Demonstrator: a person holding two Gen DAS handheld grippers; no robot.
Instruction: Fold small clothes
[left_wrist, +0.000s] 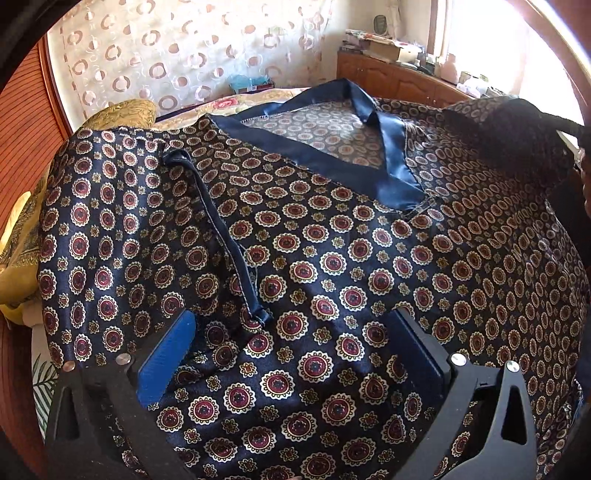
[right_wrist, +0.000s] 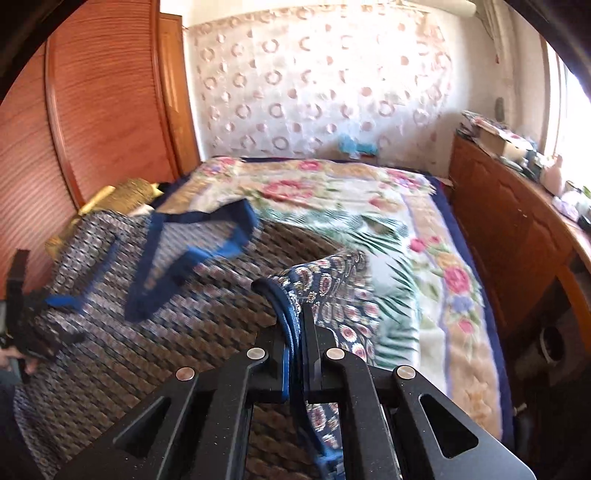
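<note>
Your left gripper (left_wrist: 291, 354) stands wide over the patterned shirt (left_wrist: 332, 258), touching nothing. Your right gripper (right_wrist: 295, 343) pinches a lifted sleeve hem at two o'clock. The shirt lies across the floral blanket (right_wrist: 424, 258); one sleeve looks folded, the rest remains.

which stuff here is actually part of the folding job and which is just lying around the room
Part of the job:
- patterned satin top, spread on the bed
- its sleeve, clamped in the right hand-held gripper
- left hand-held gripper, open over the top

Just lying about:
- floral blanket
- yellow pillow
- clutter on the wooden cabinet
- curtain
</note>
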